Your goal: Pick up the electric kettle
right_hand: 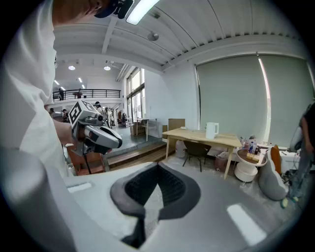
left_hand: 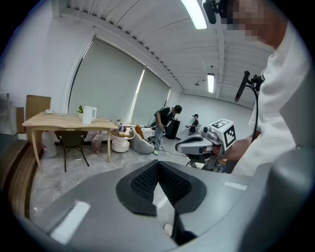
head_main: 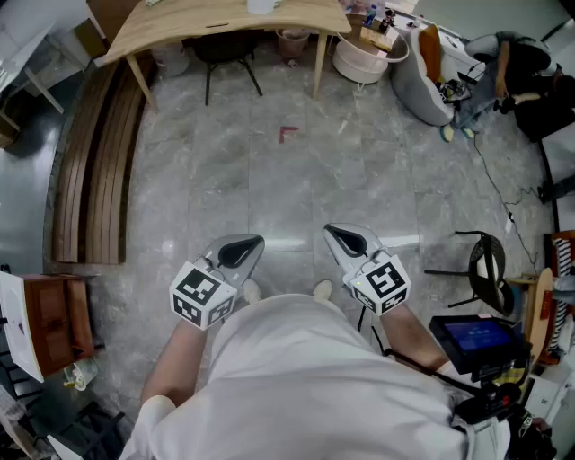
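Note:
The white electric kettle (left_hand: 88, 114) stands upright on a light wooden table (left_hand: 56, 121) far across the room. It shows again in the right gripper view as the kettle (right_hand: 211, 130) on the table (right_hand: 224, 140). In the head view only its base (head_main: 260, 5) shows, at the table's (head_main: 180, 27) top edge. My left gripper (head_main: 252, 243) and right gripper (head_main: 332, 231) are held side by side low in front of my body, well short of the table. Both have their jaws together with nothing between them. Each also shows in its own view: left gripper (left_hand: 157, 163), right gripper (right_hand: 157, 167).
A dark chair (head_main: 225, 49) is tucked under the table. A round white side table (head_main: 364, 54) and a grey beanbag (head_main: 422, 76) stand to its right. Wooden steps (head_main: 94, 171) run along the left. A black stand (head_main: 485, 265) and a screen (head_main: 476, 340) sit at my right. People (left_hand: 165, 125) stand far back.

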### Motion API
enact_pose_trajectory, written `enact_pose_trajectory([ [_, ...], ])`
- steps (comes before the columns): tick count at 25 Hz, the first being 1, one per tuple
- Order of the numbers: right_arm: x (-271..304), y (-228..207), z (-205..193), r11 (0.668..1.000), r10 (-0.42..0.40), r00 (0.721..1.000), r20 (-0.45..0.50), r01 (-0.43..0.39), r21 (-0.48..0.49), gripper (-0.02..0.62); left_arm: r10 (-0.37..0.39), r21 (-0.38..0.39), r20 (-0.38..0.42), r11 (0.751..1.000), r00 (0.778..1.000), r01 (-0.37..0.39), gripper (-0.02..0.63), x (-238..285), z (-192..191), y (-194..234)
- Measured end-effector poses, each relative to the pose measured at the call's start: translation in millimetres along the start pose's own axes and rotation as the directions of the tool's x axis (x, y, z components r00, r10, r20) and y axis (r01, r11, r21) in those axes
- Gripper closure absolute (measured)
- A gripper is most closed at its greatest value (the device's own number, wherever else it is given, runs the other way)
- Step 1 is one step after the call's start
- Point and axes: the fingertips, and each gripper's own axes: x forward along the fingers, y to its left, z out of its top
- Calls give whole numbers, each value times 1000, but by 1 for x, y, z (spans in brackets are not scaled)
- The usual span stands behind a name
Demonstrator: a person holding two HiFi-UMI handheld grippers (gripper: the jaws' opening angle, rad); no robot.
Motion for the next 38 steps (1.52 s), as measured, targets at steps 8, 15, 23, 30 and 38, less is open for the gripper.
enact_pose_trajectory([
  [8, 63, 48, 24, 999, -25, 1000, 14, 25, 31, 594, -12, -22, -5, 1000, 1000, 12, 600, -66, -18, 57],
  [15, 106, 24, 34, 998, 0, 1000, -23, 1, 58, 594, -8, -61, 12, 998, 1000, 9, 600, -47, -12, 100],
  [23, 202, -80, 74, 998, 45, 998, 42, -47, 49, 570, 68, -55, -4, 996, 998, -68, 598, 12, 38, 188],
  [30, 266, -197, 116, 998, 53, 996, 72, -54, 20, 528, 122, 10, -21, 992, 992, -122, 566, 94, 115, 268],
  [38, 325, -279, 134, 999, 2, 998, 60, -5, 54, 522, 108, -26, 33, 994, 994, -107, 566, 148, 166, 343],
])
